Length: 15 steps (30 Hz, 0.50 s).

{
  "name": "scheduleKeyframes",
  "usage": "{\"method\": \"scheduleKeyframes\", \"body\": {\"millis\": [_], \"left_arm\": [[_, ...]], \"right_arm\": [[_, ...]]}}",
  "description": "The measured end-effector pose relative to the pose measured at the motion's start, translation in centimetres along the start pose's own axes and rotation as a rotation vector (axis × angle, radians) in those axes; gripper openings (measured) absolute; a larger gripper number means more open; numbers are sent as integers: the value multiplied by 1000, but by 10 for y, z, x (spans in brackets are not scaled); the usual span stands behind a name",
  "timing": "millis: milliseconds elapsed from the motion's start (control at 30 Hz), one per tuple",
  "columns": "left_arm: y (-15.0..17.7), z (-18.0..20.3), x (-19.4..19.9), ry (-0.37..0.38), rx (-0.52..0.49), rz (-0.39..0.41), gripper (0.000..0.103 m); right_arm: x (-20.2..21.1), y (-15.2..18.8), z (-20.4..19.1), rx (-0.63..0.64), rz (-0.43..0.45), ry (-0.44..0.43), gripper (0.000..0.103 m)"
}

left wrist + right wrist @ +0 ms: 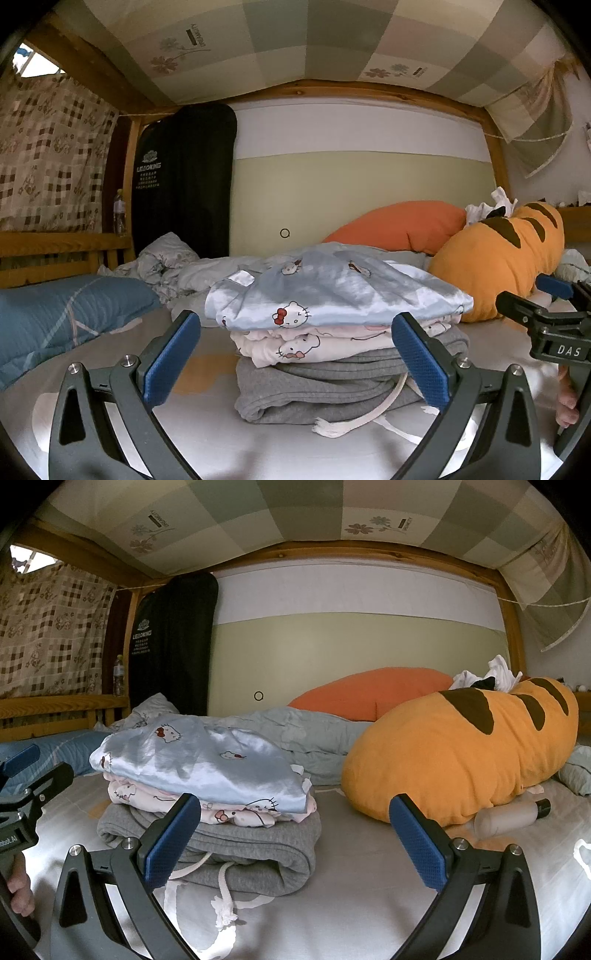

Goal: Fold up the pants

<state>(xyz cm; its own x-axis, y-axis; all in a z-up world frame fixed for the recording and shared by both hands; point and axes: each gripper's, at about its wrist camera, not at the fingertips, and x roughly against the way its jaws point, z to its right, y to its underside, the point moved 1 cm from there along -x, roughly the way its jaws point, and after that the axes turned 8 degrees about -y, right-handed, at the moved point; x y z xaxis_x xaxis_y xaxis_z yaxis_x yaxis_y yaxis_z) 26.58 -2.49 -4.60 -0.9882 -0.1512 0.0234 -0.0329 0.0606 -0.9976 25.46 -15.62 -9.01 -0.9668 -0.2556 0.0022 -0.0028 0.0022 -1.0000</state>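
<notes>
The left gripper (295, 354) hovers wide open and empty before the folded pants (332, 384), stacked mid-bed; the right gripper (295, 834) is likewise. I'd square the stack's edges and tuck the drawstring (225, 897).

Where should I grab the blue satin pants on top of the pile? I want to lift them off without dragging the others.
Judging by the left wrist view, take the blue satin pants by the near edge overhanging the pink pair, coming in level from the front. That lip juts clear, so a finger can probably slide beneath it alone.
</notes>
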Motion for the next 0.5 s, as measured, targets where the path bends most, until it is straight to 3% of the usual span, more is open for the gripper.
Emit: {"method": "scheduleKeyframes", "body": {"millis": [500], "left_arm": [[0, 0, -1, 4, -8, 1, 103]], "right_arm": [[-1, 1, 2, 1, -6, -1, 102]]}}
